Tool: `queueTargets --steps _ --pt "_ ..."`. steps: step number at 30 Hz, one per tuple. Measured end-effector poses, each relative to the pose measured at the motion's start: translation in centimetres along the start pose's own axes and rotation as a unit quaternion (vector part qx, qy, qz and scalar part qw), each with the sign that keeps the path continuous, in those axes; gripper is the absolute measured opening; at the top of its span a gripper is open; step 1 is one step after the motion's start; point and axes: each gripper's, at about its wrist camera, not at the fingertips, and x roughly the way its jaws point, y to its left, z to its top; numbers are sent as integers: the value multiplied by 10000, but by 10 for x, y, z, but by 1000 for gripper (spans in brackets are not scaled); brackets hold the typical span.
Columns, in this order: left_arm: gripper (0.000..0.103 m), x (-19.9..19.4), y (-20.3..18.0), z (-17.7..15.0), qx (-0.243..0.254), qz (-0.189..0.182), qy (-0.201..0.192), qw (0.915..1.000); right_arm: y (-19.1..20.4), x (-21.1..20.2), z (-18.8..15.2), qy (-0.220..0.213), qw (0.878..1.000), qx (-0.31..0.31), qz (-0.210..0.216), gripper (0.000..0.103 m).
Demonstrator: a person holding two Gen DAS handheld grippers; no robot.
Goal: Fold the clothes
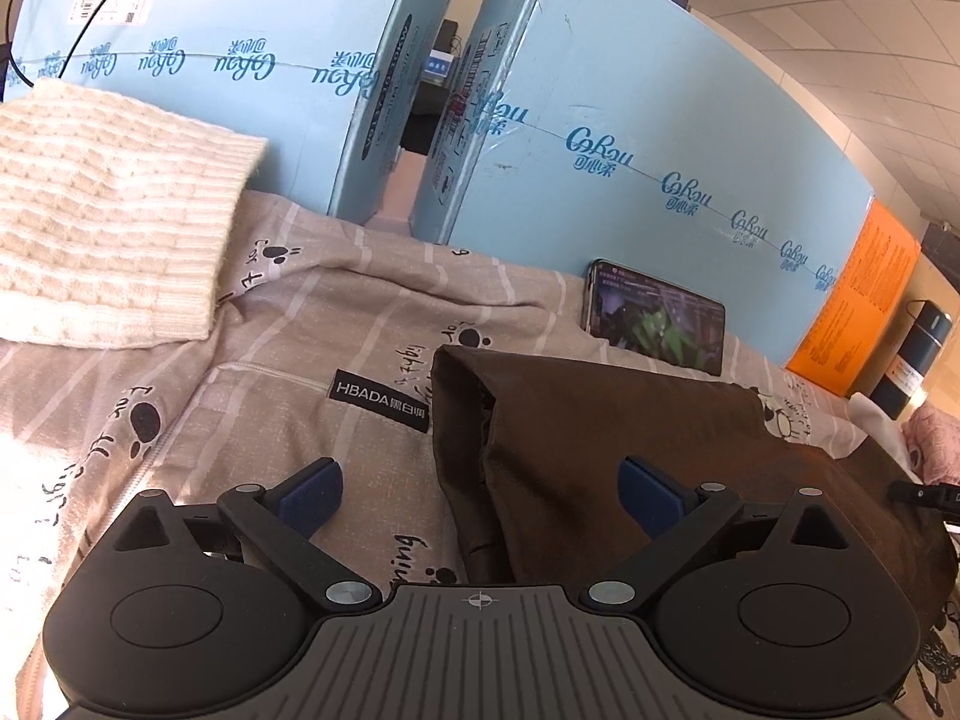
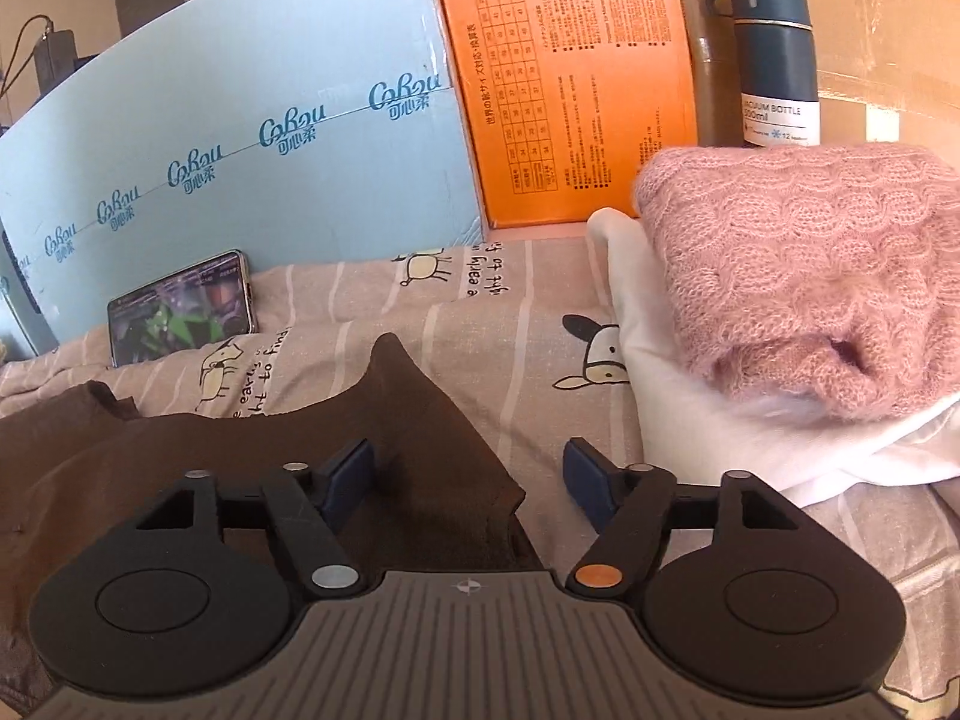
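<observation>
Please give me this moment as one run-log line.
task: fold clothes | left gripper: jaws open over brown garment | right gripper: jaws open, nothing gripped | pink sweater: folded

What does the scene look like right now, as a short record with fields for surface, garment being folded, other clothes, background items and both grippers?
surface: patterned bedsheet
garment: brown garment, lying on the sheet
other clothes: cream sweater; pink sweater on white cloth
background: blue boxes, orange box, phone, vacuum bottle
left gripper: open, over the garment's edge
right gripper: open, over the garment's corner
</observation>
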Motion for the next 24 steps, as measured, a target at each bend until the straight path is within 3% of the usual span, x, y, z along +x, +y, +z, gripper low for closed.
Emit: queueTargets --steps 5,8,10,12,15,19,24 --pt "101 -13 -4 2 -3 46 -167 9999 -7 -47 -3 -303 9956 890 29 90" --pt "102 -23 -6 4 -111 32 -293 9995 -10 -86 -18 -664 9816 1784 152 102" --pt "103 -30 -8 1 -294 -3 -297 9991 -15 -100 -30 -656 9701 2311 333 103" --pt "103 -36 -10 -4 -496 36 -218 9985 -13 -101 -33 -293 9704 2376 314 103" --pt "103 -44 -15 -13 -586 233 -81 9980 0 -101 -34 87 9766 2133 -273 103" --pt "103 -52 -17 -21 -533 247 -76 9982 0 -93 -45 425 9675 2493 -49 103" --pt "103 -50 -15 -25 -532 288 -19 9982 0 -85 -51 322 9563 2904 -63 103"
